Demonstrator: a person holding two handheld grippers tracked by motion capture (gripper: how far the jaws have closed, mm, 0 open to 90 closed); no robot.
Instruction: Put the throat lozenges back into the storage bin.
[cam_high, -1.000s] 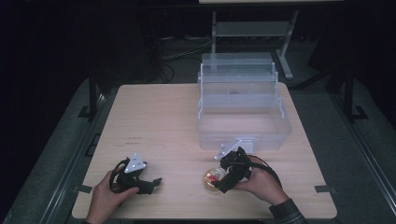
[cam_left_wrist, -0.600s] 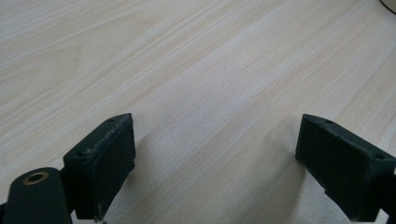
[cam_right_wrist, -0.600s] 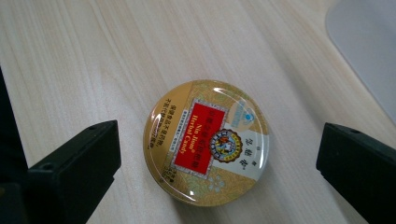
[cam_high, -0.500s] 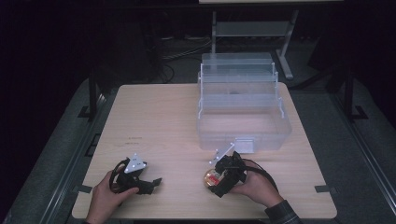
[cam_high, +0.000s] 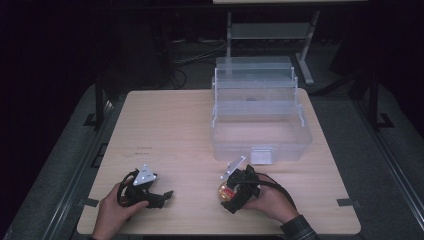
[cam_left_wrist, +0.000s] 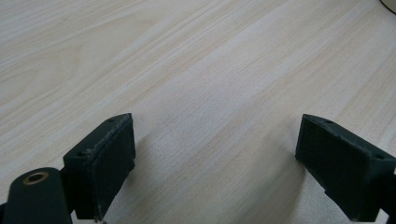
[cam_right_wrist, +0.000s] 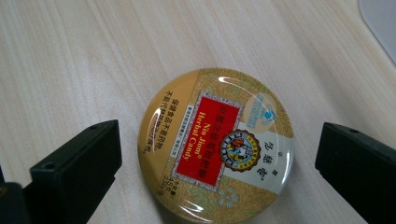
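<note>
Right gripper (cam_right_wrist: 217, 163), jaws wide, is straddling the round gold-and-red candy tin (cam_right_wrist: 217, 151) lying ungrasped just before the clear plastic storage box (cam_high: 260, 120); left gripper (cam_left_wrist: 219, 172) is idling wide.

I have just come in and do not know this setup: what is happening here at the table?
A person works at a wooden table with a hand-held gripper in each hand. The right hand-held gripper is open, its jaws on either side of a round candy tin lying flat on the table, not yet gripping it. The left hand-held gripper rests open over bare wood. A clear plastic box stands open behind.
</note>
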